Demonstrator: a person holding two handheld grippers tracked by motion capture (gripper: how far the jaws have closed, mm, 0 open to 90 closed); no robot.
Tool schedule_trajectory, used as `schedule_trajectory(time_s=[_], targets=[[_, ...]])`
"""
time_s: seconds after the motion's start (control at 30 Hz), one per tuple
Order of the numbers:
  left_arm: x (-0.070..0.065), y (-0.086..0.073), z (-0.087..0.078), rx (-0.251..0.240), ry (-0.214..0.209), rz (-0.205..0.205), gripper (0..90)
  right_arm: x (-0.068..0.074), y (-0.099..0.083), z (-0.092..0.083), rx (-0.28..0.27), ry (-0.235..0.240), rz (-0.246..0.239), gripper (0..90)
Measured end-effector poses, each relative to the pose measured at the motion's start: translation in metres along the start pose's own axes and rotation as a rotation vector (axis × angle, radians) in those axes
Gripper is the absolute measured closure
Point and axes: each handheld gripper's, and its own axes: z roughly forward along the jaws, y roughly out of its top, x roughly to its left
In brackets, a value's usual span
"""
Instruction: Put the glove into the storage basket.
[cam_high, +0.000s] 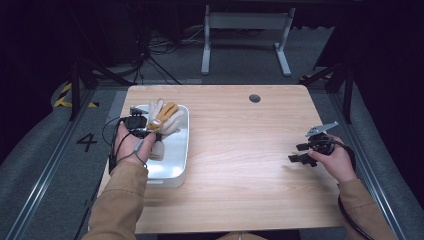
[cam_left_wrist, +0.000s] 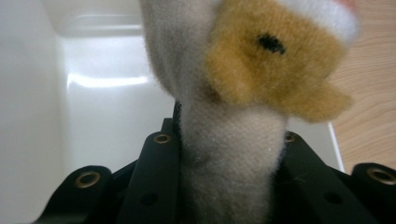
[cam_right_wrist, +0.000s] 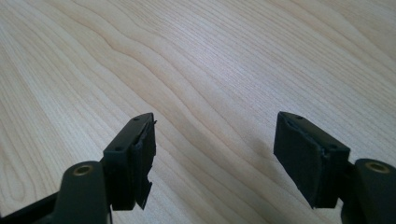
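Observation:
A plush toy (cam_high: 163, 118) in cream and tan hangs over the white tray (cam_high: 176, 160) at the table's left. My left gripper (cam_high: 148, 131) is shut on it. In the left gripper view the black jaws squeeze the toy's cream body (cam_left_wrist: 226, 158), and its tan part with a black dot (cam_left_wrist: 271, 65) rises above them. My right gripper (cam_high: 299, 152) hovers over bare wood near the table's right edge. It is open, with nothing between its fingers (cam_right_wrist: 135, 158).
The wooden table (cam_high: 240, 150) has a round cable hole (cam_high: 254, 98) at the back. The tray's rim (cam_left_wrist: 98, 23) and pale inner floor lie beneath the toy. Beyond the table stand a white desk frame (cam_high: 245, 35) and loose cables on grey floor.

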Motion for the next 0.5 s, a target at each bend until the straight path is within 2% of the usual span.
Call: schedule_trajectory(time_s=[0.27,0.33,0.37,0.5], targets=[[0.007,-0.005,0.017,0.033,0.000,-0.033,73.6,0.000,0.000,0.002,0.004,0.002,-0.001,30.6],[0.008,-0.005,0.020,0.026,0.000,-0.042,73.5,0.000,0.000,0.002,0.008,0.002,-0.003,30.5],[0.011,-0.006,0.024,0.031,0.001,-0.060,73.5,0.000,-0.001,0.003,0.009,0.001,-0.004,30.5],[0.013,-0.007,0.028,0.034,0.001,-0.062,73.5,0.000,-0.001,0.003,0.011,0.003,-0.004,30.4]])
